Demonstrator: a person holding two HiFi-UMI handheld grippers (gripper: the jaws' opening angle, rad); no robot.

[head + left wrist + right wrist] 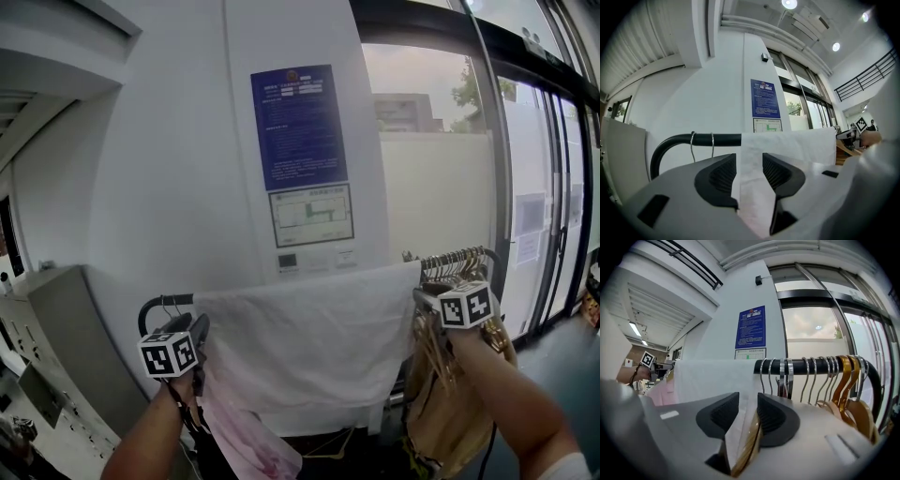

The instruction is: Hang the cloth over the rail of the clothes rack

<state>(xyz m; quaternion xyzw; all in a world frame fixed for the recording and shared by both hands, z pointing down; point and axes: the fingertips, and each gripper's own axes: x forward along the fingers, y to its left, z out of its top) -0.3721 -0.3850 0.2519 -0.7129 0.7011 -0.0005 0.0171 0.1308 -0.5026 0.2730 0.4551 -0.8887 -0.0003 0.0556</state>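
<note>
- Head view: the white cloth lies over the black rail of the rack and hangs down in a broad sheet between the two tongs. The left gripper is at its left edge and the right gripper at its right edge, just beside a row of hangers. A pink garment hangs below the left side.
- Head view, limits: the rail under the cloth is covered, the rack's feet are cut off, and the jaws are too small here to read.
- Left gripper view: the left gripper pinches a fold of the cloth, which fills the gap between its pads. The rail curves down at the left, carrying two wire hooks.
- Right gripper view: the right gripper is clamped on the cloth near the rail. A wood-coloured strip also sits in the gap (probably a hanger's edge, though I cannot tell if it is caught or merely behind).
- Handling, as I judge it: the cloth looks thin, light and limp, so it will sag and slide on the smooth rail. The two side edges near the top are the sensible holds, keeping it spread and even.
</note>
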